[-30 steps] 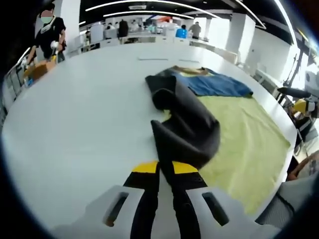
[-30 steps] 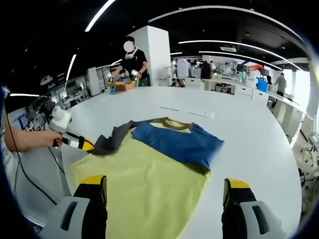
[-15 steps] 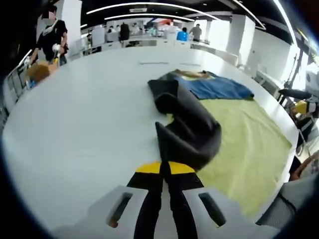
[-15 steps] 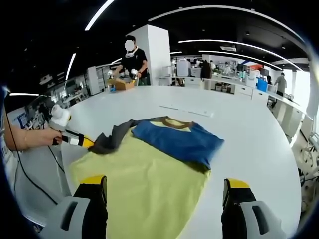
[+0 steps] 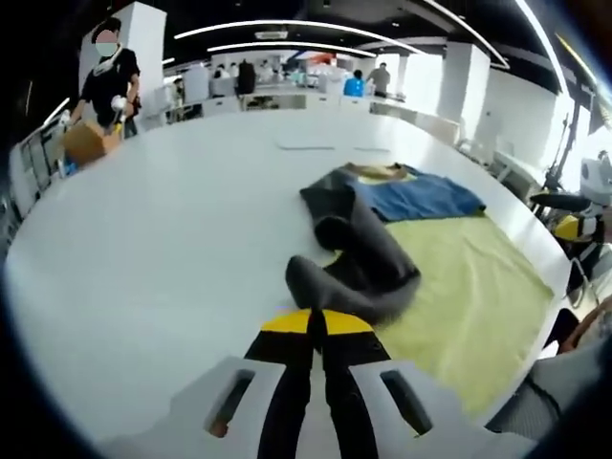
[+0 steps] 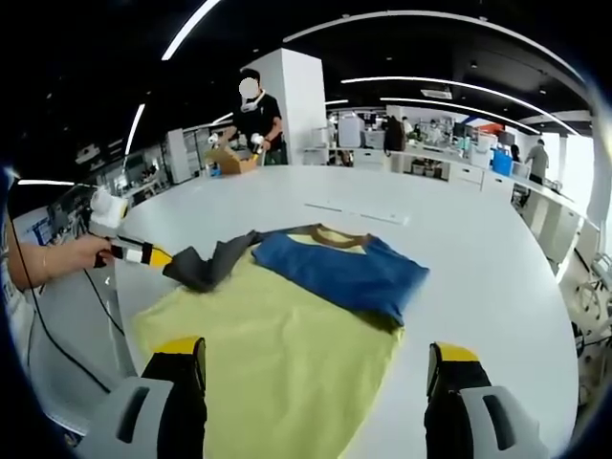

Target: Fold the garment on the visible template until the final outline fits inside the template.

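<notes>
White table (image 6: 497, 277) carries a yellow-green template (image 6: 277, 354) near its front edge. Garment (image 6: 335, 268), blue with a brown collar and 1 dark grey sleeve (image 5: 359, 258), lies across the template's far end; the sleeve trails off the template's left edge onto bare table. Left gripper (image 5: 316, 320): jaws pressed together, pinching the sleeve end. Right gripper (image 6: 316, 368): jaws spread wide, hovering above the template's near edge, holding nothing.

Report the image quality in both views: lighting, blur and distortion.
Left gripper view: fisheye bends the white table; the grey sleeve looks slightly soft; ceiling strip lights glare. Right gripper view: sharper, evenly lit; the garment casts little shadow and the strip lights curve strongly.
</notes>
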Motion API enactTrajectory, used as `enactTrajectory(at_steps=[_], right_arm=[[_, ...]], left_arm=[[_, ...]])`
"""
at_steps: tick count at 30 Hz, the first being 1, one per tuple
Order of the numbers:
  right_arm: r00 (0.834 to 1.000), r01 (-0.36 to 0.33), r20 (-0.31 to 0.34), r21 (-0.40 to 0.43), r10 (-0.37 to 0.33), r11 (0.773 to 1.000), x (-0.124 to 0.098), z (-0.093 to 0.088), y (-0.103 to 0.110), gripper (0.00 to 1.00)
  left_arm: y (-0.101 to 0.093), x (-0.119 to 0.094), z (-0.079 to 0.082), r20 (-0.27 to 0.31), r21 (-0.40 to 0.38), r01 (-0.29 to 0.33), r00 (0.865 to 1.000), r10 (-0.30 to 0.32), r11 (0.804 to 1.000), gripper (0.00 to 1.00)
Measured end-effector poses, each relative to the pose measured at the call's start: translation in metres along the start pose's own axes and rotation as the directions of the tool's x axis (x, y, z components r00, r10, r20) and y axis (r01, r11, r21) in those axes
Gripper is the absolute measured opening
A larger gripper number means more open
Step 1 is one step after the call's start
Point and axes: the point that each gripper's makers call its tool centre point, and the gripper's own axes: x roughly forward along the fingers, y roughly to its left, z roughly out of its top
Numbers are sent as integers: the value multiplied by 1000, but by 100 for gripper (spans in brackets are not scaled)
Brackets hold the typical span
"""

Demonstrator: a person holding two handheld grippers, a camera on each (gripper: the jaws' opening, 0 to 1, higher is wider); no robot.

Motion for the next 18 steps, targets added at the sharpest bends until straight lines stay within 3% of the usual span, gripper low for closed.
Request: enactTrajectory(at_steps=[18], right_arm=[[1000, 1, -1, 3, -1, 1000, 1, -2, 0, 95]], left_arm=[[74, -25, 22, 62, 59, -138, 989, 134, 989, 0]])
